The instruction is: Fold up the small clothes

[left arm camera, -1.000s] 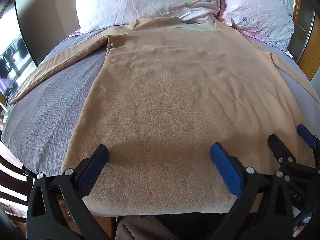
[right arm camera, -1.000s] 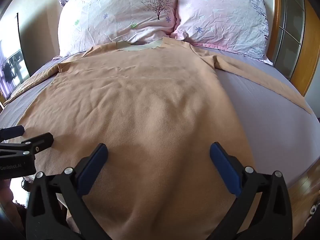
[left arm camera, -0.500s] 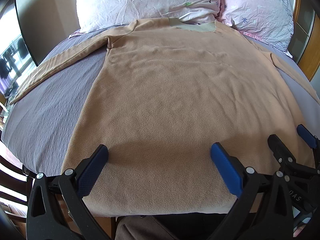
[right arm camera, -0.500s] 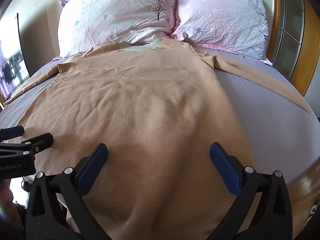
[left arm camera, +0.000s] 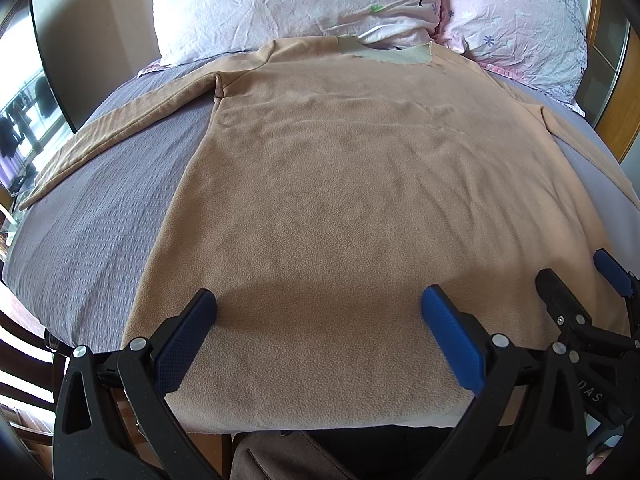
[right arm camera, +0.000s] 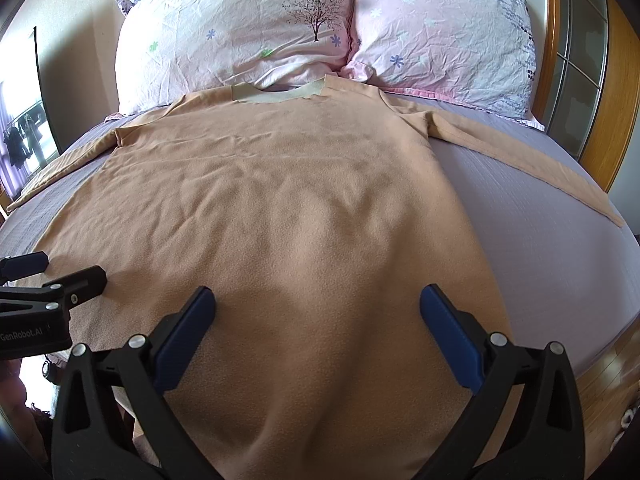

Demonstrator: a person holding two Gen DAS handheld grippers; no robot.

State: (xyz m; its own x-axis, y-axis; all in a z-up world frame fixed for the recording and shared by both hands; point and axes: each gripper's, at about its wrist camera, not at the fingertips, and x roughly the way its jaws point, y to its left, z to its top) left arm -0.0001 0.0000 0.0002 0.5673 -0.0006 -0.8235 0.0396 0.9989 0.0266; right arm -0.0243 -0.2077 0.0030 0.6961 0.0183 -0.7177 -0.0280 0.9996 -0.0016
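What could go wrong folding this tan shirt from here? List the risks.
1. The shirt's hem hangs over the bed edge; a pull toward the person could drag it off.
2. Both sleeves lie spread wide: the left sleeve and the right sleeve may trail or bunch.
3. The open left gripper and right gripper are close and could collide.

A bed [left arm camera: 92,216] with a grey-purple textured sheet [right arm camera: 552,256] fills both views. Two pink pillows lie side by side, touching, at its head: the left pillow [right arm camera: 240,36] bears a printed tree [right arm camera: 316,20] and small flowers, the right pillow [right arm camera: 444,28] flowers only. A wooden headboard [right arm camera: 624,92] with glass panels stands at the right. A pale wall [left arm camera: 96,32] rises at the left, with a bright window [right arm camera: 20,140] beside it.
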